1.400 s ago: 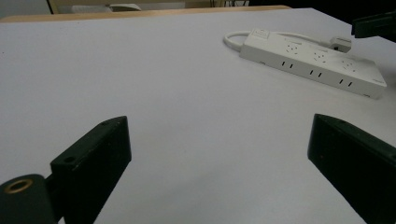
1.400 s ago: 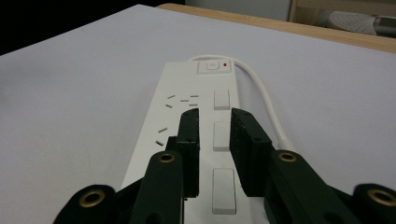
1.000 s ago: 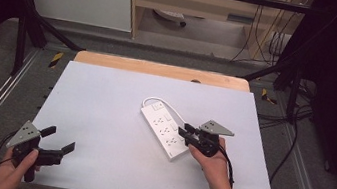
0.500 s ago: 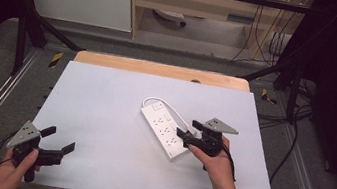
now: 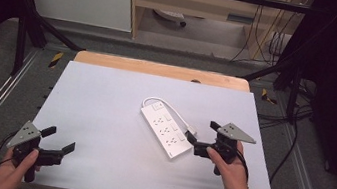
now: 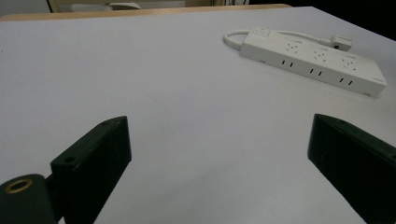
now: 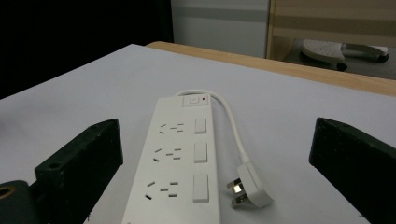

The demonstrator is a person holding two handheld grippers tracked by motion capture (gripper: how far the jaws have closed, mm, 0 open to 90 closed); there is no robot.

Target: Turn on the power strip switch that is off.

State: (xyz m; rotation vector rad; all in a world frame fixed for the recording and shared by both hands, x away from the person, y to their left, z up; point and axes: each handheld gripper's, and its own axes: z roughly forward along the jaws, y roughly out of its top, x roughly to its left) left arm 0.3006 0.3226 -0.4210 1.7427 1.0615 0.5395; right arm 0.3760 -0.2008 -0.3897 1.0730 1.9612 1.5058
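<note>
A white counter [image 5: 102,115] stood in a dim room, a wooden strip along its far edge. A power strip [image 5: 165,129] lay flat near the middle, its short cord looped round to a plug [image 5: 193,129] resting just beside it. The right gripper [image 5: 203,139] sat just beside the strip's near end; its jaws had just been opening and stood wide, holding nothing. The left gripper [image 5: 59,140] rested at the near left corner, well apart, jaws wide and empty.
</note>
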